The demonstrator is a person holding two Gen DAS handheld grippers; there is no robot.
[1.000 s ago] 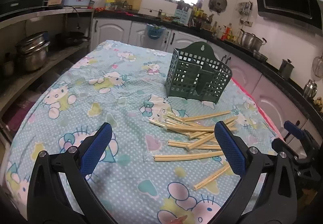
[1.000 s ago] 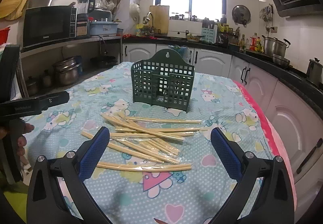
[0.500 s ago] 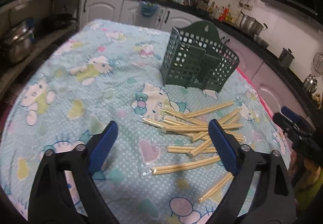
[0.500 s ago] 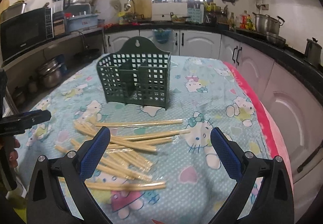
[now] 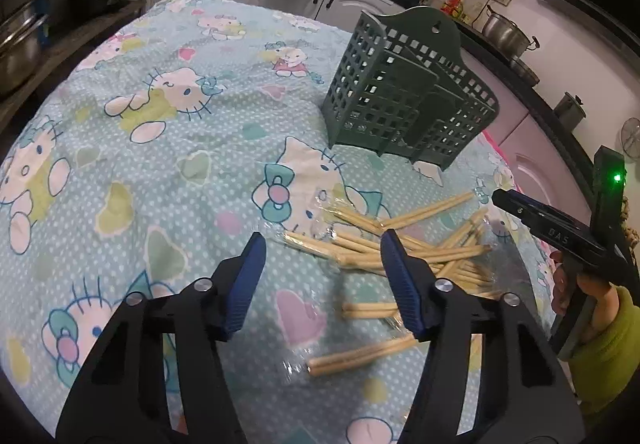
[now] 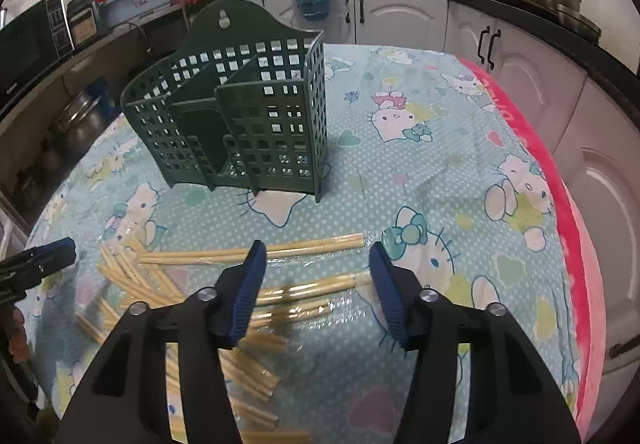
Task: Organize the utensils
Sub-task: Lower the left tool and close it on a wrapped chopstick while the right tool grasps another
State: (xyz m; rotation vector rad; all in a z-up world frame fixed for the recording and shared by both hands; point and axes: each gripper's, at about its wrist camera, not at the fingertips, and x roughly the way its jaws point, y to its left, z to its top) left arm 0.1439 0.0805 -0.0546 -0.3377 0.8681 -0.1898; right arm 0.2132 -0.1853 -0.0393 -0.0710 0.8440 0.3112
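Both grippers have closed in on the chopstick pile since a second ago, tilting down toward the table, their jaws narrowed from full spread to about half. The left gripper (image 5: 322,276) hovers over the pile's near-left end, jaws closing, with the tips of a few wrapped chopsticks (image 5: 404,248) showing in the gap but nothing pressed by the pads. The right gripper (image 6: 316,280) hangs above the pile's far-right end, jaws also closing, a pair of chopsticks lying across the gap below it, not gripped. The green slotted holder (image 6: 240,116) stands upright toward the middle of the table (image 6: 460,172), behind the pile and well clear of both tools; it looks empty.

Trouble is likeliest in the pick itself. The sticks lie crossed and stacked in slick clear wrappers, so a pinch may catch only film, or lift one stick while dragging its neighbours toward the table's near edge. Both tools are working the same heap from opposite ends: pulling on overlapping sticks could scatter the rest or bring the grippers into contact. The cloth is rumpled and could snag a fingertip. The holder looks light; a long stick pushed in at an angle might tip it.
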